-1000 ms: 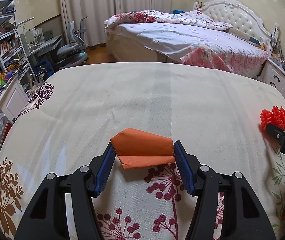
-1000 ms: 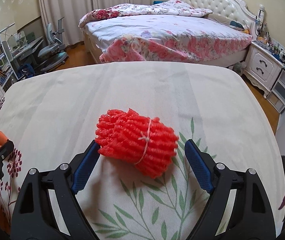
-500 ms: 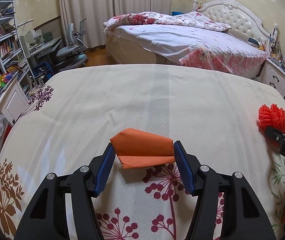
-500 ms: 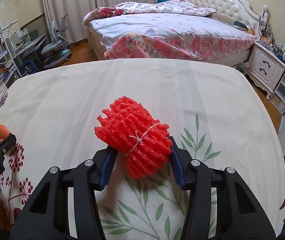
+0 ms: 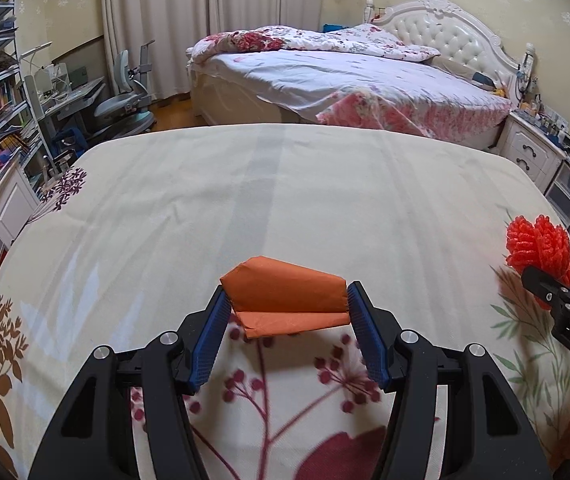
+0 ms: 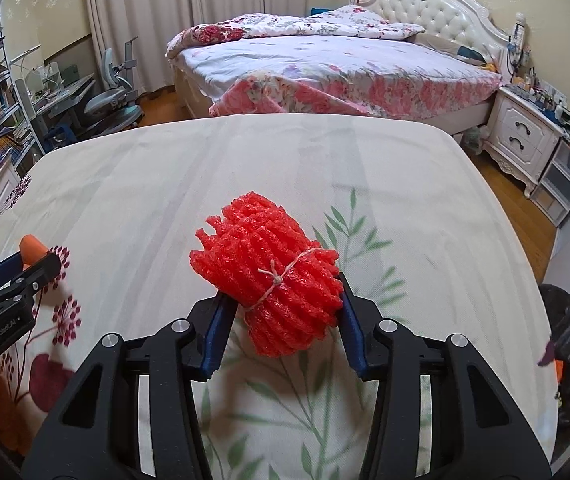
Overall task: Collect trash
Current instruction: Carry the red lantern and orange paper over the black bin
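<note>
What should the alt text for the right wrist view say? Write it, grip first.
The right gripper is shut on a red foam-net bundle tied with string, above a floral bedspread. The left gripper holds orange paper at the left edge.

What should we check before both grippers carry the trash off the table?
1. Left gripper jaws closed on the folded orange paper: ok.
2. Right gripper jaws, which have just been closing, now pinch the red foam net bundle: ok.
3. Bundle's string tie intact: ok.
4. Both items lifted off the tablecloth: cannot tell.
5. Grippers apart from each other: ok.
6. Trash bin location: cannot tell, none clearly in view.
</note>
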The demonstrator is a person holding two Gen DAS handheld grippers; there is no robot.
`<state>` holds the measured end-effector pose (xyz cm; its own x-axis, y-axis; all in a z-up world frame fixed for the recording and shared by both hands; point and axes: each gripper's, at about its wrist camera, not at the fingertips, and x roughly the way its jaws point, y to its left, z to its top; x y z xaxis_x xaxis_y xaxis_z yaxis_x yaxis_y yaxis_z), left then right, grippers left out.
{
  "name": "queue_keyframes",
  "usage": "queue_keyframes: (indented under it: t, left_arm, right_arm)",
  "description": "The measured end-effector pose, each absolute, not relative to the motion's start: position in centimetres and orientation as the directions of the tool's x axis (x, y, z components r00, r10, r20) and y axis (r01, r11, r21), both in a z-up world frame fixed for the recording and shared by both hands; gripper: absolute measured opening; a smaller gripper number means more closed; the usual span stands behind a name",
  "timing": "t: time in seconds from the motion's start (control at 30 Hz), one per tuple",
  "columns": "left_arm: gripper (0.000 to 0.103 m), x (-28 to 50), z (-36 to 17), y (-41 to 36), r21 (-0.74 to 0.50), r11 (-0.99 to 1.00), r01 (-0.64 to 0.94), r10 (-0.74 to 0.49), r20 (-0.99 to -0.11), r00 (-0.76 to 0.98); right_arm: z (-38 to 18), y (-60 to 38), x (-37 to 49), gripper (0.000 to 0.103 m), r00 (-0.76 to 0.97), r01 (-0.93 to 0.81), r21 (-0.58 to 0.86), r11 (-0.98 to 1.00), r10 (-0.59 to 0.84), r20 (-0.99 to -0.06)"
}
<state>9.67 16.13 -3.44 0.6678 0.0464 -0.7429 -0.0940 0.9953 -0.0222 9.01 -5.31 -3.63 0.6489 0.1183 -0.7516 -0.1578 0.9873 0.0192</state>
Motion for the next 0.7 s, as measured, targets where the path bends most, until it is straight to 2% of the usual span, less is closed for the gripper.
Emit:
queue_keyframes:
  t: [0.4, 0.7]
  left_arm:
    - [0.059, 7.4, -3.2, 10.5, -0.037, 0.999, -0.003, -0.025, -0.733, 0.679]
    - [0.059, 6.4, -2.6, 4.1, -0.034, 0.992, 0.12, -0.108, -0.713, 0.692]
  right_arm:
    - [-3.4, -10.7, 4.6, 0.046, 0.669, -0.078, 0.026, 0.997, 0.071, -0.74]
    - [-2.9, -16.5, 1.8, 0.046, 0.691, 0.038, 0.026, 0.999, -0.008, -0.723]
